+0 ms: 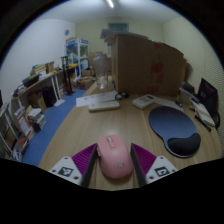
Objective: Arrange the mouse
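A pink mouse [114,157] sits between the fingers of my gripper [115,163], its front end pointing away from me. Both purple pads [86,160] lie against its sides, so the gripper is shut on it. It is held above the near part of the wooden table [95,128]. A dark mouse pad with a wrist rest [175,130] lies on the table ahead and to the right of the fingers, with nothing on it.
A white flat object [103,103] and a white device [146,101] lie farther back on the table. A large cardboard box [145,65] stands behind them. A laptop [208,98] is at the far right. Shelves [25,110] stand on the left by blue floor [50,130].
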Action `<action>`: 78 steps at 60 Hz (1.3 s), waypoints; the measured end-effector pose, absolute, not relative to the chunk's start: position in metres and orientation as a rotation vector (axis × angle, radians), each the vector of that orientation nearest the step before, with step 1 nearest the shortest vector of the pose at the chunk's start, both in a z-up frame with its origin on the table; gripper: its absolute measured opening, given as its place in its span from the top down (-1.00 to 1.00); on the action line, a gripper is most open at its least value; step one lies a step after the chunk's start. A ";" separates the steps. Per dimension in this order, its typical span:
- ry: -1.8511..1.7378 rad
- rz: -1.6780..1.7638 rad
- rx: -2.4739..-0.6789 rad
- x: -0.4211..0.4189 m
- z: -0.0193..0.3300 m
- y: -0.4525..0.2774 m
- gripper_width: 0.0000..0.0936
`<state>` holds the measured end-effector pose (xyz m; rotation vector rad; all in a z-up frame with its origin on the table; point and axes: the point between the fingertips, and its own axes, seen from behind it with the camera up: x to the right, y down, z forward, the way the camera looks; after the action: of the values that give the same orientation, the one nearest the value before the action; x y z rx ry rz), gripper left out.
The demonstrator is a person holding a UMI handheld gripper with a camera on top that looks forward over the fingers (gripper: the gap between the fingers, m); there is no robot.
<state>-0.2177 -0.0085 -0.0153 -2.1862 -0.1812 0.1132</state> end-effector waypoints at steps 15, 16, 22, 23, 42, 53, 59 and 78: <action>-0.155 0.005 -2.251 -0.220 -0.018 -0.006 0.19; -0.157 0.008 -2.255 -0.220 -0.018 -0.006 0.19; -0.177 0.113 -2.298 -0.231 -0.013 -0.011 0.27; -0.181 0.141 -2.298 -0.234 -0.008 -0.013 0.27; -0.094 0.132 -1.856 -0.111 0.217 0.090 0.28; -0.033 0.003 -2.062 -0.008 0.089 0.130 0.28; -0.048 0.028 -2.146 -0.003 0.035 0.133 0.27; -0.092 -0.013 -2.247 0.003 -0.014 0.128 0.01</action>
<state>0.0029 0.1284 -0.0142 -2.2472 -0.0919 -0.0129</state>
